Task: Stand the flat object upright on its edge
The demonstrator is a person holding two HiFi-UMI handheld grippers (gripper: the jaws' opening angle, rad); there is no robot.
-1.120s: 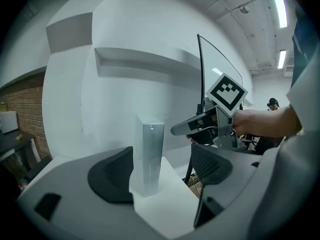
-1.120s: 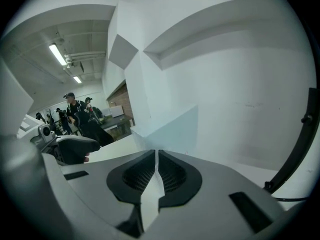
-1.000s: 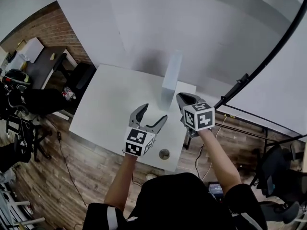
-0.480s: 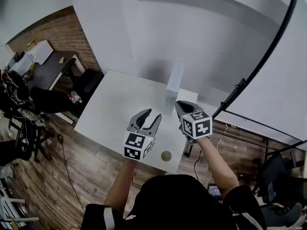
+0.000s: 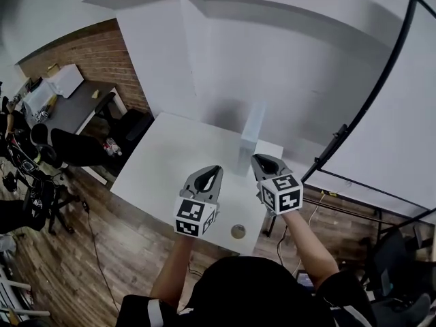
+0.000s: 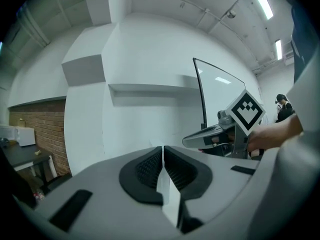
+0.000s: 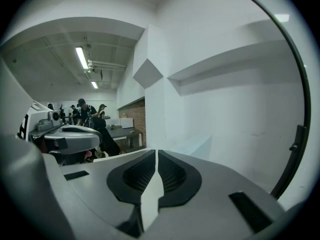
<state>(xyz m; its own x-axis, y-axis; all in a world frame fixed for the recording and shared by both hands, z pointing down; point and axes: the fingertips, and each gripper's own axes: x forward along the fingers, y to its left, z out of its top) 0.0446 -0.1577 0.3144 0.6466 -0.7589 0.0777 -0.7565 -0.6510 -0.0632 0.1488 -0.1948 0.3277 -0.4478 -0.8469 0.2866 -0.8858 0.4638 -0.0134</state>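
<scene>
**Head view.** A white table (image 5: 163, 165) fills the centre of the frame. The flat object (image 5: 251, 133), a pale slab, stands upright on its edge at the table's far side, right of centre and close to the white wall. The left gripper (image 5: 212, 172) is held below the slab and to its left. The right gripper (image 5: 260, 159) is just beside the slab's lower end, at its right; whether it touches the slab cannot be told. Neither gripper holds the slab. A small round disc (image 5: 238, 231) lies near the table's near edge, between the two forearms. A brick wall (image 5: 88, 53) occupies the upper left.

**Left gripper view.** The ribbed pads (image 6: 150, 166) meet along a thin line at lower centre. The jaws have just been closing and are now together, with nothing between them. The right gripper (image 6: 188, 141) enters from the right, carrying its marker cube (image 6: 246, 112).

**Right gripper view.** Here too the jaws are pressed together and empty. A pale face of the flat object (image 7: 195, 145) shows just beyond the jaw tips, right of centre. The left gripper (image 7: 96, 134) appears at the left. People stand at a desk (image 7: 117, 130) in the far background.
</scene>
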